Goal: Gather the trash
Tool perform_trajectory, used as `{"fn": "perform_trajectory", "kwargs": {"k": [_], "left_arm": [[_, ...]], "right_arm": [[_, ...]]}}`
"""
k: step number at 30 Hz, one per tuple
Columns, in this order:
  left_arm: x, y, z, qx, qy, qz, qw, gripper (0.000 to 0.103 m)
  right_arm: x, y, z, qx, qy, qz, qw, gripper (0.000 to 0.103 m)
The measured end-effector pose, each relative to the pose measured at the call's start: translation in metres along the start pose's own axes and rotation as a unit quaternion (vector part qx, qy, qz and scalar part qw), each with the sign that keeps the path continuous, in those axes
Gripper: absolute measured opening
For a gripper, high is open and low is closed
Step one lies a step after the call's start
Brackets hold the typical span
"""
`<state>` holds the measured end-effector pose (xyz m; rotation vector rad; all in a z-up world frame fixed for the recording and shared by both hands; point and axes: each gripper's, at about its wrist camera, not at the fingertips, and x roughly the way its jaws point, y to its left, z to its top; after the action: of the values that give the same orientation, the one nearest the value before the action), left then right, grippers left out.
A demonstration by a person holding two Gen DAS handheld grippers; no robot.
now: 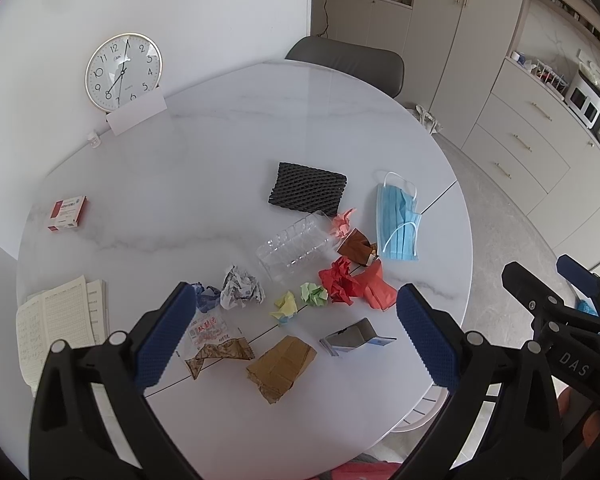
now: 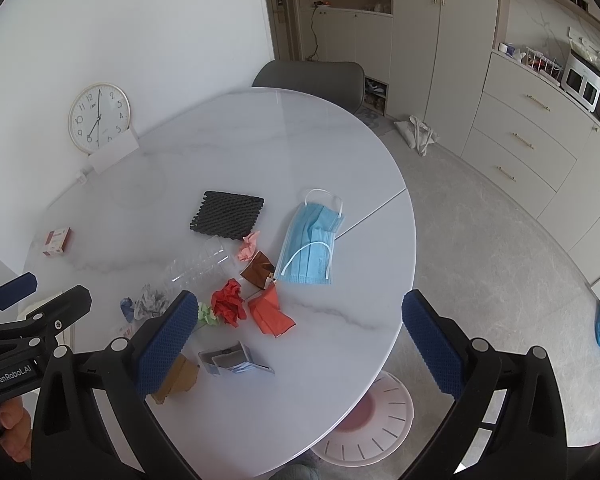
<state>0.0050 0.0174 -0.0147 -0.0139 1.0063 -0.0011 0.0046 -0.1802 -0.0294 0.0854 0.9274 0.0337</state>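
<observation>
Trash lies scattered on the round white marble table (image 1: 220, 152): a blue face mask (image 1: 398, 220), a black foam net (image 1: 307, 188), a clear plastic bottle (image 1: 296, 248) on its side, red crumpled paper (image 1: 340, 280), green and yellow paper balls, grey crumpled paper (image 1: 240, 288), brown cardboard (image 1: 282, 368) and a small opened box (image 1: 354, 338). My left gripper (image 1: 296, 336) hovers open above the near trash, empty. My right gripper (image 2: 300, 344) is open too, above the table's near right edge, with the mask (image 2: 312, 244) and the box (image 2: 234, 360) ahead of it.
A wall clock (image 1: 123, 72) leans at the table's far side. A red medicine box (image 1: 66, 214) and an open notebook (image 1: 56, 328) lie at the left. A grey chair (image 1: 348, 62) stands behind. A pink-white bin (image 2: 368, 420) sits under the table's edge. Cabinets line the right wall.
</observation>
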Motion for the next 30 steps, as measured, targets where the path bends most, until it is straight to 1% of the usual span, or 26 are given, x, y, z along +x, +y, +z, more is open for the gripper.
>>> {"fn": "perform_trajectory", "kwargs": {"k": [15, 23, 27, 29, 30], "left_arm": [[0.001, 0.0, -0.002, 0.002, 0.002, 0.001, 1.0, 0.096], [0.011, 0.006, -0.007, 0.011, 0.007, 0.003, 0.9999, 0.096], [0.02, 0.009, -0.017, 0.035, 0.004, -0.007, 0.9994, 0.096], [0.027, 0.01, -0.027, 0.061, -0.005, -0.019, 0.9979, 0.096], [0.032, 0.01, -0.034, 0.082, -0.007, -0.022, 0.9964, 0.096]], "right_arm": [[0.0, -0.001, 0.0, 0.0, 0.003, 0.0, 1.0, 0.101], [0.006, -0.006, -0.005, 0.006, 0.01, -0.001, 1.0, 0.101], [0.016, -0.01, -0.012, 0.012, 0.02, 0.001, 1.0, 0.101], [0.023, -0.012, -0.018, 0.016, 0.028, 0.001, 0.999, 0.101], [0.025, -0.013, -0.021, 0.018, 0.032, 0.002, 0.999, 0.101]]}}
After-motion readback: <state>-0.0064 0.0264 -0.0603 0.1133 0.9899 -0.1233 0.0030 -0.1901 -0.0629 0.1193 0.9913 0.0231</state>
